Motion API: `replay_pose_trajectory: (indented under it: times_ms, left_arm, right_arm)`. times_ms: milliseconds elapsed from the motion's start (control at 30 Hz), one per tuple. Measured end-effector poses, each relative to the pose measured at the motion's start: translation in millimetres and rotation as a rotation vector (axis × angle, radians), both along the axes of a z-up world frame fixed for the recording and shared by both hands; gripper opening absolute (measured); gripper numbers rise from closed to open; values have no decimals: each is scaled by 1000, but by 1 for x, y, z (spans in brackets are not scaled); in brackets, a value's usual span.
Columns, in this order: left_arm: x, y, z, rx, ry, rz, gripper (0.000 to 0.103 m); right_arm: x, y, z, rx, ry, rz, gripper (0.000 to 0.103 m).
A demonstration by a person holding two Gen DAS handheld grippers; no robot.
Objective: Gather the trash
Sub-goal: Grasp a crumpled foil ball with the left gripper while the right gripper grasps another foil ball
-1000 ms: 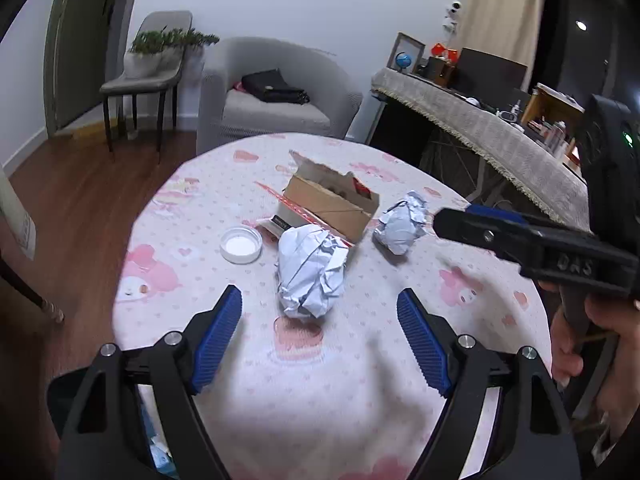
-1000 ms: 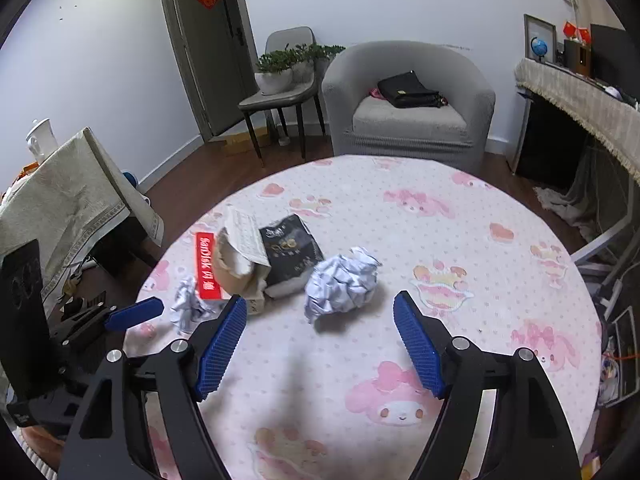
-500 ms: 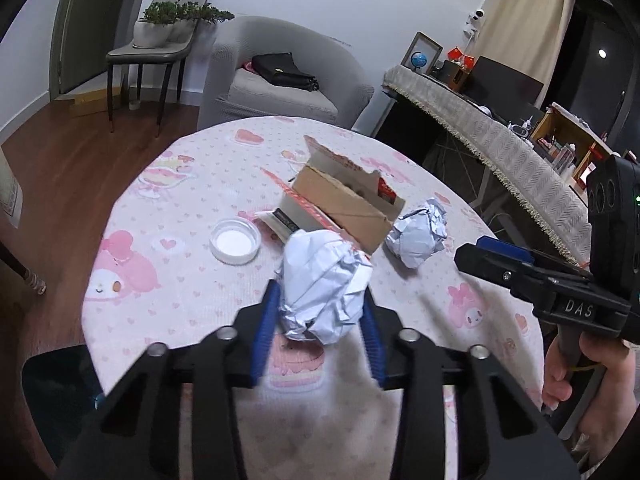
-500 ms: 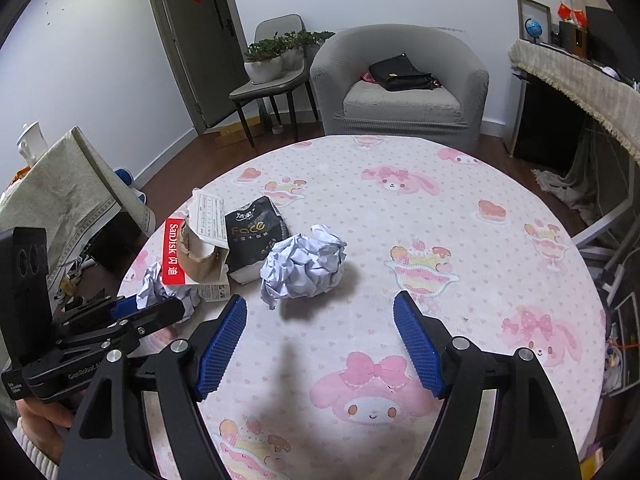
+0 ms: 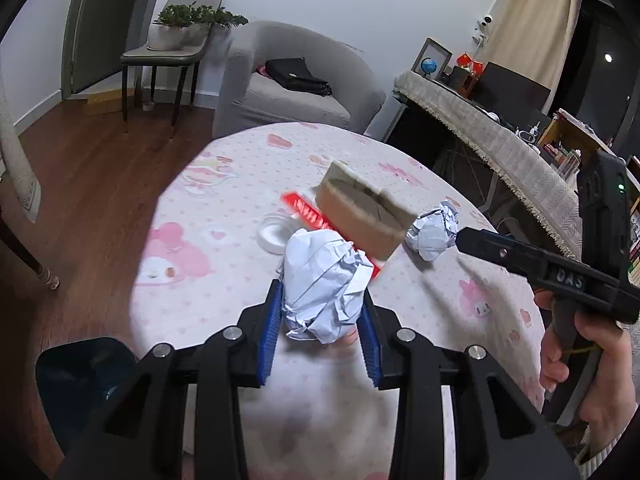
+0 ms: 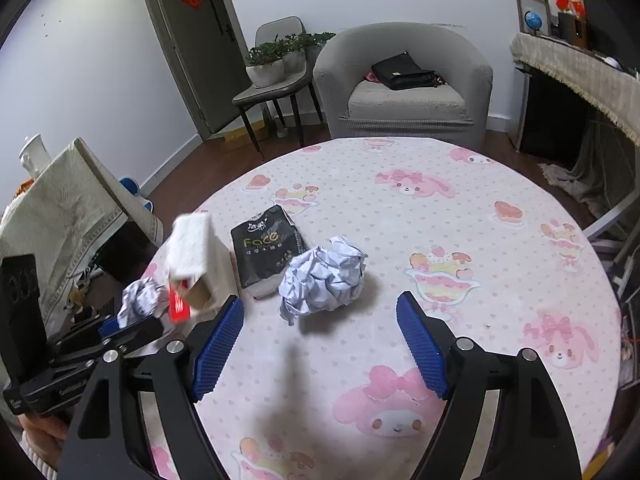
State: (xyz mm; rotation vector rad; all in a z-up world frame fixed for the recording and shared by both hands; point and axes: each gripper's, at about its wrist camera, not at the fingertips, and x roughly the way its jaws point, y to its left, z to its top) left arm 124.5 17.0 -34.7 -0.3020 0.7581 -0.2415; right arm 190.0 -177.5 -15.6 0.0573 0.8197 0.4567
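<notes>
a second before, the left gripper [image 5: 320, 320] was wide; now a crumpled white paper ball [image 5: 324, 284] was clamped. the right gripper [image 6: 320, 344] was opening, nothing held.

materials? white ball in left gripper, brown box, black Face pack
Crumpled white ball: paper, matte; sharp creases hold their shape. Open brown box: looks like corrugated cardboard, dull tan, folded flaps, though blurred. Black rectangular "Face" pack: probably soft plastic film, slight sheen, wrinkled wrap.

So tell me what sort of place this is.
Most likely a home living room: a grey armchair with a black bag on it, potted plants on a side chair, and a round table under a pink cartoon cloth.
</notes>
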Motion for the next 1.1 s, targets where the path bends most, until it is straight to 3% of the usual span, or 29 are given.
replay_pose_trajectory:
  times_ms: [67, 833, 1067, 1100]
  left_arm:
    - [-5, 4, 3, 6, -9, 12, 38]
    - [-37, 55, 16, 10, -25, 73, 38]
    - [-47, 69, 19, 4, -28, 93, 38]
    - [-48, 71, 20, 3, -29, 96, 38]
  right_arm:
    - [1, 2, -1, 6, 4, -4, 86]
    - [19, 27, -14, -35, 22, -70, 86]
    - [25, 35, -17, -77, 23, -103, 59]
    - [25, 35, -17, -82, 21, -107, 49]
